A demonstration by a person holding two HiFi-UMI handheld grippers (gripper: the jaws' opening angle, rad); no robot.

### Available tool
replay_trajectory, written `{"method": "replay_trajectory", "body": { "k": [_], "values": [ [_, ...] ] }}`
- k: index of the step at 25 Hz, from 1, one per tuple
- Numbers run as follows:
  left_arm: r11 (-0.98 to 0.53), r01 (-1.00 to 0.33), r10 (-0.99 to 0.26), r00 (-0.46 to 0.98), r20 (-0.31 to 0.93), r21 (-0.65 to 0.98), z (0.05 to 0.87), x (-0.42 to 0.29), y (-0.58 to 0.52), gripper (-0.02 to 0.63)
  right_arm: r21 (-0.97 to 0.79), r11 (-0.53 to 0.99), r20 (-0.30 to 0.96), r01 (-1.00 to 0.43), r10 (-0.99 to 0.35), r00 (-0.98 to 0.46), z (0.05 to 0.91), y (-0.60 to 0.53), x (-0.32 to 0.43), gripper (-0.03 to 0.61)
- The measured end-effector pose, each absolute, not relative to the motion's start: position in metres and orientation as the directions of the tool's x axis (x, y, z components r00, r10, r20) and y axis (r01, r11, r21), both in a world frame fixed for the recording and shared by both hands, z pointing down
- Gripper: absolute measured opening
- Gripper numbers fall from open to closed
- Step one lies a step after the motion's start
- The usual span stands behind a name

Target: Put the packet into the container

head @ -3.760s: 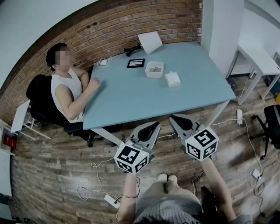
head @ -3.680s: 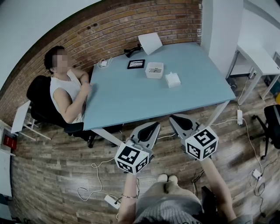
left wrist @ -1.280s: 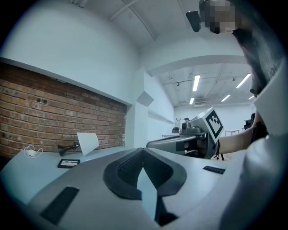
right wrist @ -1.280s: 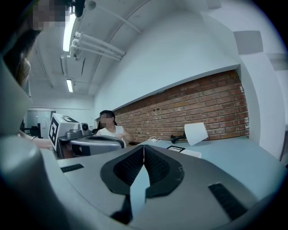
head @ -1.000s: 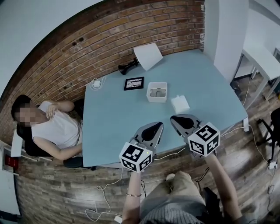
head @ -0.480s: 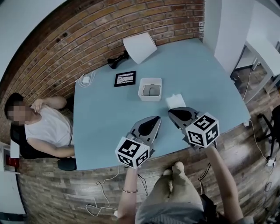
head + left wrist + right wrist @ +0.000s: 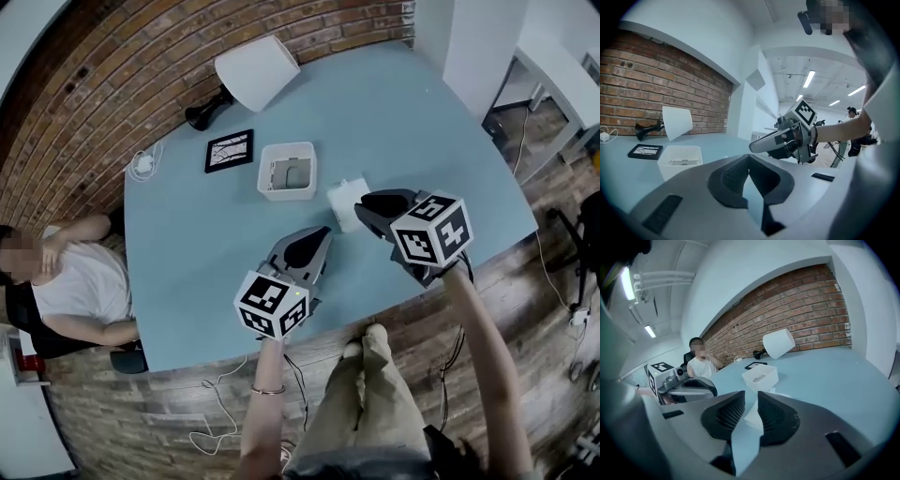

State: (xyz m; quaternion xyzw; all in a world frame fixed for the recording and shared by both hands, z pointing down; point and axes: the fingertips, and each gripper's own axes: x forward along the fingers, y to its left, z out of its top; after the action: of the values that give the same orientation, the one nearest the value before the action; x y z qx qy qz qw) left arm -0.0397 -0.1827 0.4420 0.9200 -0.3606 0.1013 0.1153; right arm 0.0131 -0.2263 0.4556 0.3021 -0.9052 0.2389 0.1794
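Note:
A white packet [image 7: 345, 203] lies flat on the blue table [image 7: 197, 253], just right of the white open container [image 7: 287, 170]. My right gripper [image 7: 360, 205] hovers over the packet's right edge. Its jaws are opening, with a narrow gap and nothing between them. In the right gripper view the packet [image 7: 756, 416] shows through that gap, and the container [image 7: 760, 376] stands beyond it. My left gripper [image 7: 324, 232] is shut and holds nothing, above the table a little nearer than the packet. The left gripper view shows the container [image 7: 679, 160] at its left and the right gripper [image 7: 752, 147] ahead.
A white lamp [image 7: 253, 73] lies tipped at the table's far side. A black picture frame [image 7: 230, 150] and a white charger [image 7: 142, 165] lie left of the container. A person [image 7: 66, 277] sits at the table's left end. White pillar [image 7: 473, 42] at the far right.
The view has come forward over the table. Both grippers moved from the near edge out toward the packet, and the right one now reaches it.

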Motion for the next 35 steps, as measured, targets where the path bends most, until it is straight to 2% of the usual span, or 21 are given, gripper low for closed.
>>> {"method": "replay_trajectory", "body": {
  "k": [3, 9, 15, 20, 25, 29, 35],
  "values": [
    [-0.717, -0.682, -0.633, 0.724, 0.274, 0.143, 0.45, -0.031, -0.192, 0.009, -0.363, 0.668, 0.509, -0.65, -0.442, -0.738, 0.47, -0.238, 0.026, 0.117],
    [-0.721, -0.679, -0.629, 0.724, 0.281, 0.135, 0.462, -0.024, -0.205, 0.009, -0.407, 0.578, 0.556, -0.707, -0.457, -0.694, 0.5, -0.256, 0.044, 0.155],
    [-0.712, -0.686, -0.63, 0.719, 0.294, 0.15, 0.471, -0.02, -0.208, 0.009, -0.463, 0.503, 0.562, -0.729, -0.47, -0.681, 0.521, -0.262, 0.045, 0.156],
    [-0.702, -0.693, -0.634, 0.713, 0.299, 0.164, 0.476, -0.019, -0.207, 0.009, -0.523, 0.449, 0.586, -0.725, -0.428, -0.688, 0.537, -0.264, 0.039, 0.156],
    [-0.692, -0.7, -0.638, 0.708, 0.303, 0.177, 0.48, -0.02, -0.207, 0.009, -0.541, 0.456, 0.605, -0.707, -0.373, -0.704, 0.539, -0.263, 0.037, 0.152],
    [-0.686, -0.703, -0.64, 0.705, 0.306, 0.185, 0.481, -0.019, -0.206, 0.009, -0.544, 0.452, 0.609, -0.707, -0.366, -0.703, 0.536, -0.263, 0.036, 0.098],
    [-0.682, -0.709, -0.647, 0.7, 0.301, 0.182, 0.474, -0.021, -0.203, 0.009, -0.597, 0.409, 0.542, -0.691, -0.429, -0.722, 0.531, -0.259, 0.043, 0.08]
  ]
}}
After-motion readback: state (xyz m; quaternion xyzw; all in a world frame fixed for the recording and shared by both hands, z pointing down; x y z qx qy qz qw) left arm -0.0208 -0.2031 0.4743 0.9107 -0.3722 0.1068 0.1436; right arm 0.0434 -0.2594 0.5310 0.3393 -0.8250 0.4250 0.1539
